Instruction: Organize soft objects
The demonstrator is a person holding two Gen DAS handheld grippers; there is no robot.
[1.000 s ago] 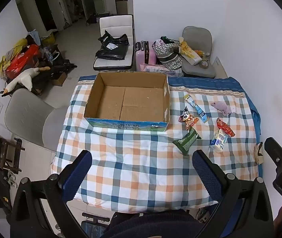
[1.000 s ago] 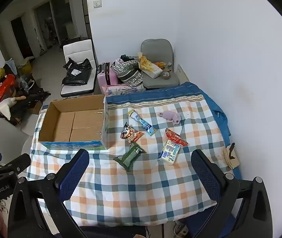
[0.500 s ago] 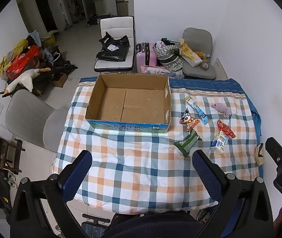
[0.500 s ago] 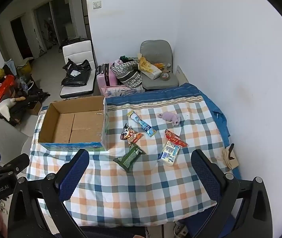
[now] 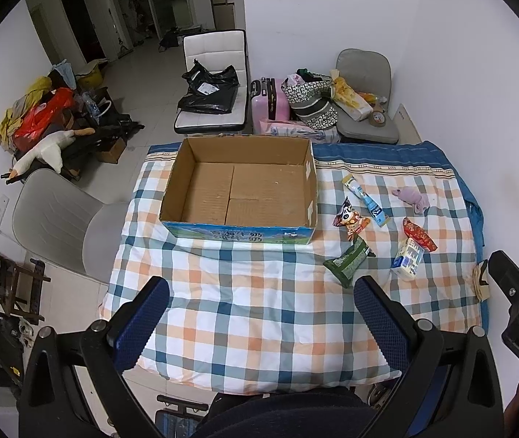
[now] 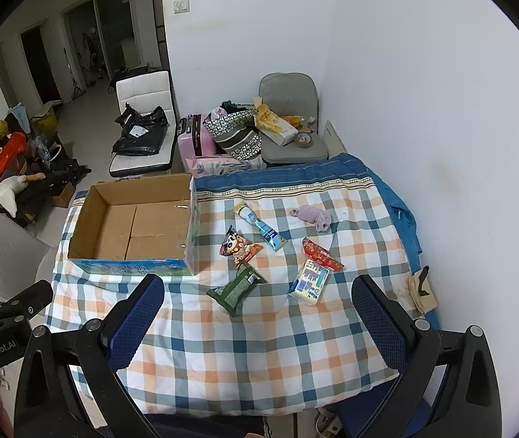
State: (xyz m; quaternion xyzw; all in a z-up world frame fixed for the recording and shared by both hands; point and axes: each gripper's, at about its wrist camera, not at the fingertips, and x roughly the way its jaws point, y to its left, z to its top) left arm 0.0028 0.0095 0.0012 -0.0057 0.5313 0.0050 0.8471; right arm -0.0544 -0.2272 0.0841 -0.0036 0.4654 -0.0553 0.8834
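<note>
An empty cardboard box stands on the checked cloth at the table's far left. To its right lie a green packet, a cartoon snack packet, a blue tube packet, a red packet, a yellow and blue pack and a pink soft cloth. My left gripper and right gripper are both open and empty, high above the table's near edge.
The table stands against a white wall on the right. A grey chair is at its left side. Beyond the far edge are a white chair with black bags, a pink suitcase and a grey chair with clutter.
Both grippers have drawn slightly back and up from the table, so the box and packets sit a little lower in view. Nothing on the table has moved.
</note>
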